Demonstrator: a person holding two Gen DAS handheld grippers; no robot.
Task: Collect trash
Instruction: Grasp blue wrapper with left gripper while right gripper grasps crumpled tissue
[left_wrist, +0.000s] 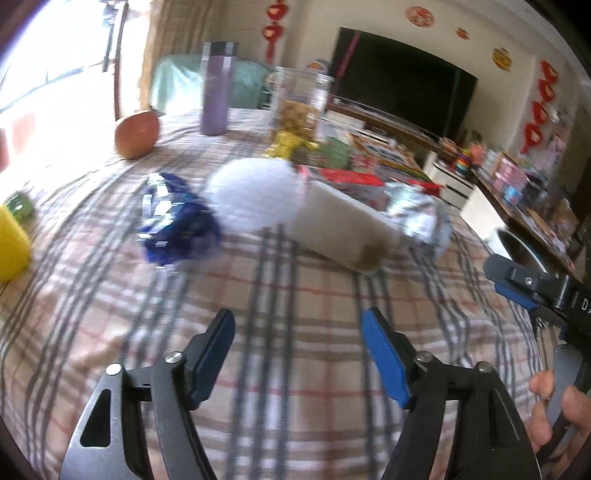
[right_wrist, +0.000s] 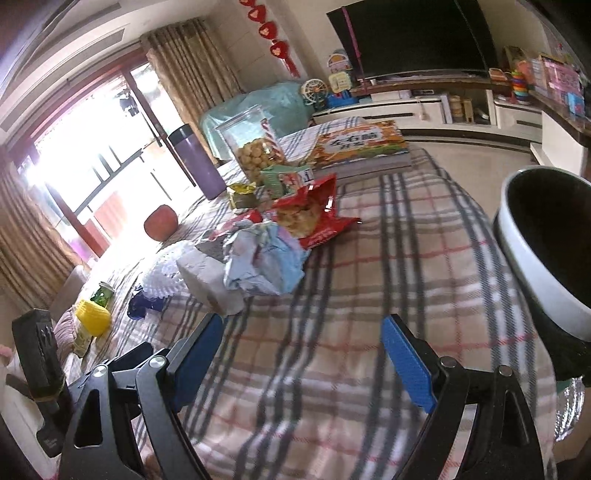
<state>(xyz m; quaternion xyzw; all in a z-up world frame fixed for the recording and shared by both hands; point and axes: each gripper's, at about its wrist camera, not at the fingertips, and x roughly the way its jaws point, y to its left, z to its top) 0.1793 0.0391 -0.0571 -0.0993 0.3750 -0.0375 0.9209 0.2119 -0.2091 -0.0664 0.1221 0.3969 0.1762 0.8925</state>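
Your left gripper (left_wrist: 299, 328) hangs above the plaid tablecloth (left_wrist: 295, 295) with its jaws spread wide and nothing between them; your right gripper (right_wrist: 303, 339) is likewise wide apart and empty, over bare cloth near the table's near edge. The trash lies toward the middle of the table, well ahead of both: a crumpled blue wrapper (left_wrist: 177, 218); just beside it a white foam net (left_wrist: 255, 192); then a pale paper packet (left_wrist: 343, 229) touching a crumpled silver wrapper (left_wrist: 417, 218). In the right wrist view the same silver wrapper lies against an open red snack bag (right_wrist: 314, 214). Toward the far edge stand a purple flask (left_wrist: 216, 92) and a clear jar of snacks (left_wrist: 299, 107); an apple (left_wrist: 136, 134) sits near the left edge. A white bin (right_wrist: 546, 251) with a dark interior stands off the table's right edge. Your hand (left_wrist: 554, 410) shows at the lower right of the left wrist view.
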